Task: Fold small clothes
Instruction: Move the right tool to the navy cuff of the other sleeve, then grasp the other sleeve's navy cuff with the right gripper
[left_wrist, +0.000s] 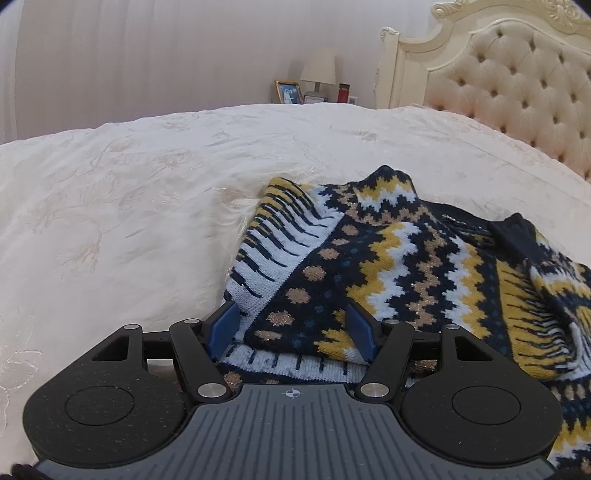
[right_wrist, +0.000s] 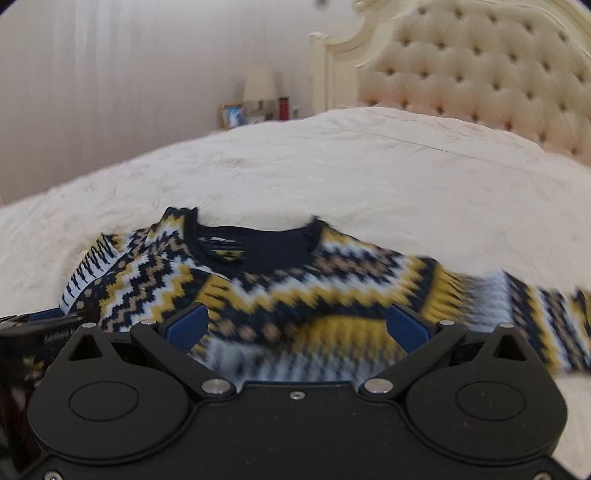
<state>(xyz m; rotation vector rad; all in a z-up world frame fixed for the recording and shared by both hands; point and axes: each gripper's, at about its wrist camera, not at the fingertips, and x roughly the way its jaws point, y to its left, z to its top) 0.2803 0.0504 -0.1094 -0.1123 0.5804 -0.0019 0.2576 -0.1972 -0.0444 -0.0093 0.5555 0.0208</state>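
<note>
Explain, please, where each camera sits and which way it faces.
Left wrist: on the left tongs, looking down over the sweater's folded edge; its blue pads show.
Right wrist: on the right tongs, facing the sweater's neckline; blurred; the left tongs' tip shows.
Shared: sweater, bed, headboard, lamp.

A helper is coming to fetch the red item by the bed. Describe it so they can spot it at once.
Start at the tufted cream headboard and look past the far edge of the bed to the things standing beyond it. There, right of the table lamp and the gold-framed photo, stands a small red container with a dark top, the only red thing there.
</note>
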